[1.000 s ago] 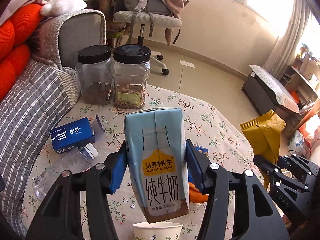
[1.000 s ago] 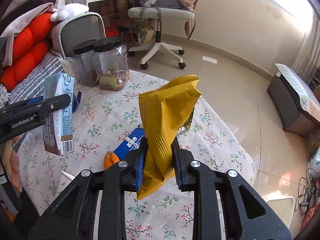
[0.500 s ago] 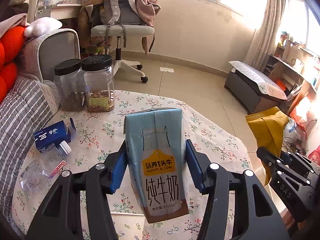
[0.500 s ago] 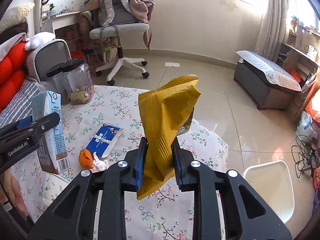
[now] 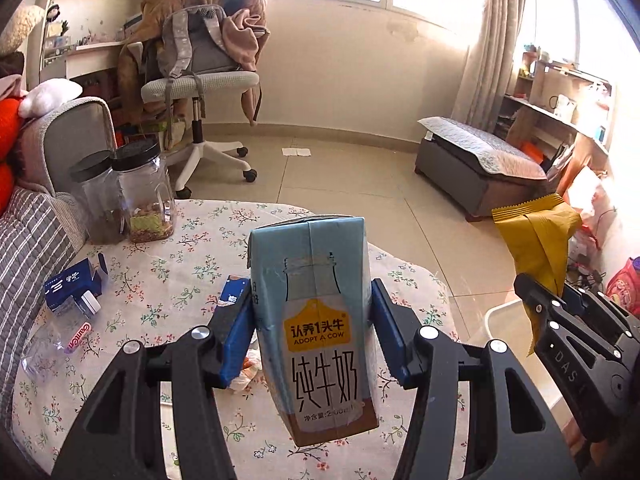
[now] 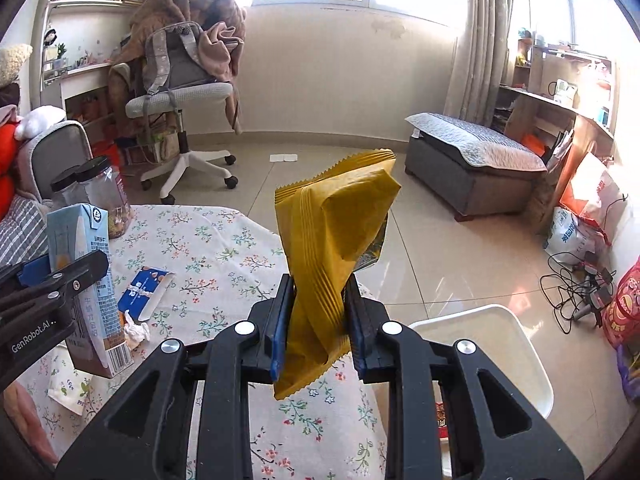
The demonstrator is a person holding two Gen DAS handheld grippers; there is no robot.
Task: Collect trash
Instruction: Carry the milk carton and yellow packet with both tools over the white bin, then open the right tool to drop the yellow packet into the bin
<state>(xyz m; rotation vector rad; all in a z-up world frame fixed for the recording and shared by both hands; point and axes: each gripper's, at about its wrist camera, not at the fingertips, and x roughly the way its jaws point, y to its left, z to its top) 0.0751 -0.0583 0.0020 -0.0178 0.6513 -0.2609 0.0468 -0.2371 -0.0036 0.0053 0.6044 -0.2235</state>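
My left gripper (image 5: pixel 312 332) is shut on a pale blue milk carton (image 5: pixel 316 320) and holds it upright above the floral table (image 5: pixel 180 264). The carton also shows in the right wrist view (image 6: pixel 86 280). My right gripper (image 6: pixel 316 320) is shut on a yellow snack bag (image 6: pixel 332 248) held above the table's right edge; the bag also shows in the left wrist view (image 5: pixel 536 240). A white bin (image 6: pixel 512 340) stands on the floor just right of the table. On the table lie a blue wrapper (image 6: pixel 146 288), crumpled tissue (image 6: pixel 136 330), a blue box (image 5: pixel 72 284) and a crushed clear bottle (image 5: pixel 60 340).
Two black-lidded jars (image 5: pixel 136 196) stand at the table's far left by a grey sofa (image 5: pixel 60 140). A paper cup (image 6: pixel 68 388) sits near the front edge. An office chair (image 5: pixel 200 88), a grey bench (image 5: pixel 480 164) and floor cables (image 6: pixel 576 284) lie beyond.
Both grippers, with the carton and the yellow bag, have swung right and pulled back from the table. The white bin has come into view at the right.
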